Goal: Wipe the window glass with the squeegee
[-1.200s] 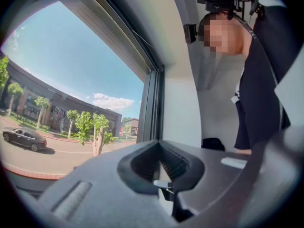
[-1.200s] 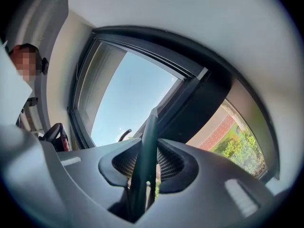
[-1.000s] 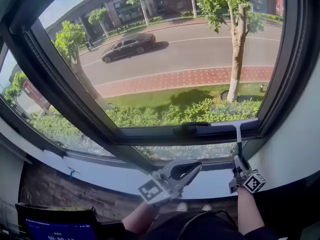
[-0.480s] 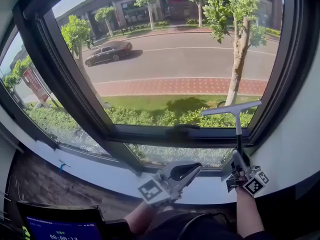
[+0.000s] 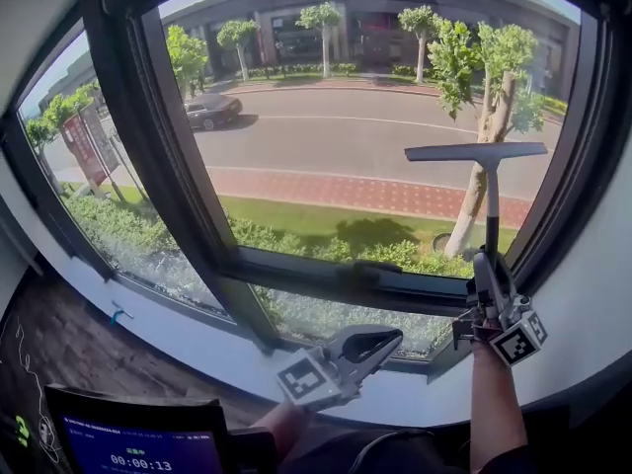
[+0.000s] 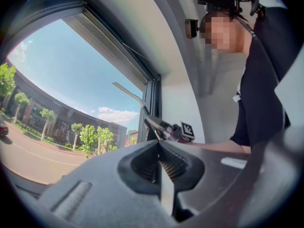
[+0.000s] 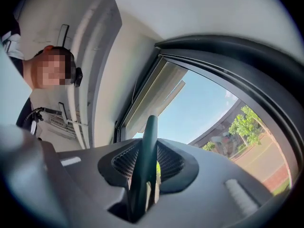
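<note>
The squeegee (image 5: 476, 152) stands upright against the window glass (image 5: 336, 136), its grey blade level across the right side of the pane, in front of a tree trunk outside. My right gripper (image 5: 490, 276) is shut on the squeegee's dark handle (image 7: 148, 146), which rises between the jaws in the right gripper view. My left gripper (image 5: 393, 338) hangs low in front of the sill, shut with nothing in it. In the left gripper view the closed jaws (image 6: 159, 145) point toward the squeegee (image 6: 127, 91) and the right gripper (image 6: 167, 129).
A dark mullion (image 5: 163, 156) splits the window, with a second pane to its left. The dark lower frame (image 5: 326, 276) and white sill (image 5: 188, 329) run below. A white wall (image 5: 592, 294) borders the right side. A screen (image 5: 138, 444) shows at the bottom left.
My right gripper has lifted the squeegee from the bottom frame to the middle of the pane. The head view has tilted up. The left gripper stayed low and shut.
</note>
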### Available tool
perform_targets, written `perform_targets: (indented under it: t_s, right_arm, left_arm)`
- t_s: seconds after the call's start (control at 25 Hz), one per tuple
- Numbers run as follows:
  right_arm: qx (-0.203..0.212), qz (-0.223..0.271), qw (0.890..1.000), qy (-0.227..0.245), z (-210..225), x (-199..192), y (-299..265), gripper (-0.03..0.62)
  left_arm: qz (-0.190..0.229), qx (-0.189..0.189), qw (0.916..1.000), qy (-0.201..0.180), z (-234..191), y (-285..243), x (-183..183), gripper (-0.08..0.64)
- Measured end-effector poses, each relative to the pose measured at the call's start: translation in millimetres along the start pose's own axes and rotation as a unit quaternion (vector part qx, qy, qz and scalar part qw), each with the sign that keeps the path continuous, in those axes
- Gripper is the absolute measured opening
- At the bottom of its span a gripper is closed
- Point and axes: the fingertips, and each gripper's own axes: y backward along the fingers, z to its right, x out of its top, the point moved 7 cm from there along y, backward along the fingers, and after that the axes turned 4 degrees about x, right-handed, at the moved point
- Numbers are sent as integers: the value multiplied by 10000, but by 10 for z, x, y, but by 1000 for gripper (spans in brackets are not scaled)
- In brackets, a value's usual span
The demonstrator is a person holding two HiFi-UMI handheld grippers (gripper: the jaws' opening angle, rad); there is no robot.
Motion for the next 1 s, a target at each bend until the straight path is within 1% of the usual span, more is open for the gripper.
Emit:
perform_targets:
  t_s: [0.16, 0.32, 0.44, 0.56, 0.8, 1.0]
  right_arm:
    - [197, 219, 9996, 10, -121, 123, -412, 100]
    - [282, 423, 9986, 164, -306, 186, -875, 100]
    - [417, 535, 9973, 287, -366, 276, -1055, 100]
    - [730, 621, 9948, 353, -397, 371, -1249, 100]
    - [693, 876, 9916, 652, -509, 518, -1744, 100]
    - [852, 1093, 9871, 804, -539, 745, -2039, 100]
  left_arm:
    - [134, 20, 9999, -108, -111, 116, 162, 5]
    - [175, -49, 9997, -178, -326, 315, 363, 3]
    - [129, -113, 9996, -214, -358, 395, 357, 4]
    - [119, -165, 9993, -301, -385, 455, 353, 3]
    - [78, -259, 9988, -413, -626, 715, 582, 3]
    - [119, -258, 9990, -355, -767, 801, 623, 4]
